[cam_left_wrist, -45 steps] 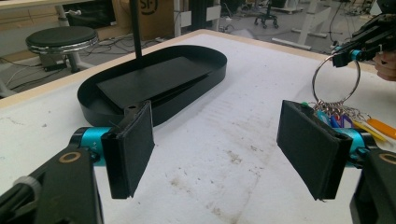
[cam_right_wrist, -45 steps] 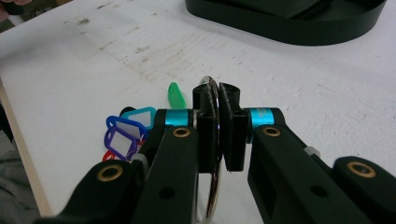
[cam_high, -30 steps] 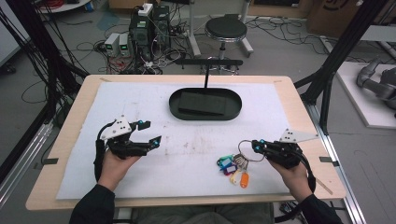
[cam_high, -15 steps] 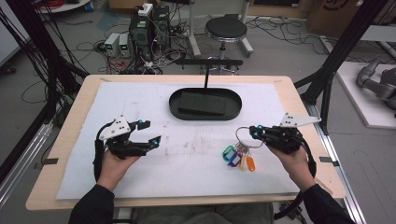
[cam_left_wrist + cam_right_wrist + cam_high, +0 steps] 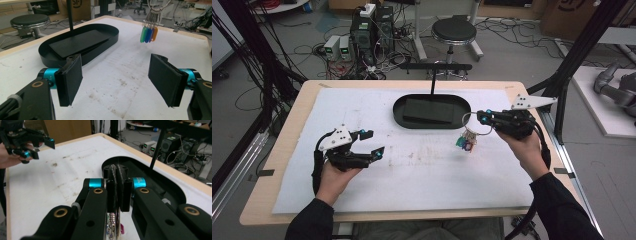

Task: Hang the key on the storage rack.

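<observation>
Above white mat — right gripper [image 5: 482, 118] clamping key ring [image 5: 470, 121]

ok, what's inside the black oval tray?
Inside the black oval tray lies a flat black plate, with a thin post rising from it. Whatever is beneath the plate is covered.

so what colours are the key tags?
Green, blue and orange key tags, best in the left gripper view.
</observation>
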Tool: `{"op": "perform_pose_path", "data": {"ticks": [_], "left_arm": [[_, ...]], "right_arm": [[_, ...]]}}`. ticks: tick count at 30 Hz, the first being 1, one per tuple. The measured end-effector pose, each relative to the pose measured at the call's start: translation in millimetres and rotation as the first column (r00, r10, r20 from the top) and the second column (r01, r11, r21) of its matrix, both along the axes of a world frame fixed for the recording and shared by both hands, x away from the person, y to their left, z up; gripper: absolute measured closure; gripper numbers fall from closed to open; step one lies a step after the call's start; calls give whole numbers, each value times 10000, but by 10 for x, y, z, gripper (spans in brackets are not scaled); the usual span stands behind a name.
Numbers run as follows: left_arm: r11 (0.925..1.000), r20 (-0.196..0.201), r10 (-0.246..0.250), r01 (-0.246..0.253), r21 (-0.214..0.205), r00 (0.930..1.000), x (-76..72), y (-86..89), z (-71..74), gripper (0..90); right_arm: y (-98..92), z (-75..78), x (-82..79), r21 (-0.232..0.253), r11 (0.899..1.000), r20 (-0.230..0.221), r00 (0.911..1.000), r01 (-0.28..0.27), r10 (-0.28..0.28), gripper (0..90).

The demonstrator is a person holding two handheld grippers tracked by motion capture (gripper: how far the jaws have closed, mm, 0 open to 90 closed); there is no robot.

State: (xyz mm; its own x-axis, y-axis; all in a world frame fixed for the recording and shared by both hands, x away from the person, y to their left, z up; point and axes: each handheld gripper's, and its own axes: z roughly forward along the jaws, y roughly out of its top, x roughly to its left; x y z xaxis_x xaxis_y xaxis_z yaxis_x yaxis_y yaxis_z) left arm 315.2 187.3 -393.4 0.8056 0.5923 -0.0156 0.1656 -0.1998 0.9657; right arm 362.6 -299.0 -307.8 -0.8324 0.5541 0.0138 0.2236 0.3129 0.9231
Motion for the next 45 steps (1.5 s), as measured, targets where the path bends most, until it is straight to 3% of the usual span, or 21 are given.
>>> {"op": "perform_pose_path", "data": {"ticks": [8, 16, 19, 24, 27, 34, 45], "left_arm": [[10000, 69, 51, -51, 17, 10000, -17, 30, -4, 274], [10000, 41, 95, -95, -24, 9999, -24, 56, -22, 274], [9998, 48, 167, -167, -62, 9998, -27, 44, -19, 271], [9999, 56, 124, -124, -30, 9999, -25, 29, -25, 267], [10000, 78, 94, -93, -15, 9999, -23, 34, -28, 267], [9998, 87, 133, -132, -119, 9999, -26, 54, -28, 267], [9999, 64, 100, -99, -125, 9999, -44, 73, -37, 267]], "right_arm": [[123, 197, 232, -37, 10000, 360, 9993, 24, -23, 876], [165, 276, 500, -6, 9993, 567, 9977, 383, -382, 876], [158, 285, 610, 204, 9984, 554, 9970, 524, -535, 876], [170, 278, 806, -3, 9961, 531, 9947, 877, -876, 875], [175, 272, 905, 154, 9953, 538, 9939, 959, -966, 875], [238, 244, 1132, -143, 9910, 397, 9904, 1332, -1325, 876], [247, 189, 1335, -407, 9800, 287, 9806, 1947, -1937, 876]]}}
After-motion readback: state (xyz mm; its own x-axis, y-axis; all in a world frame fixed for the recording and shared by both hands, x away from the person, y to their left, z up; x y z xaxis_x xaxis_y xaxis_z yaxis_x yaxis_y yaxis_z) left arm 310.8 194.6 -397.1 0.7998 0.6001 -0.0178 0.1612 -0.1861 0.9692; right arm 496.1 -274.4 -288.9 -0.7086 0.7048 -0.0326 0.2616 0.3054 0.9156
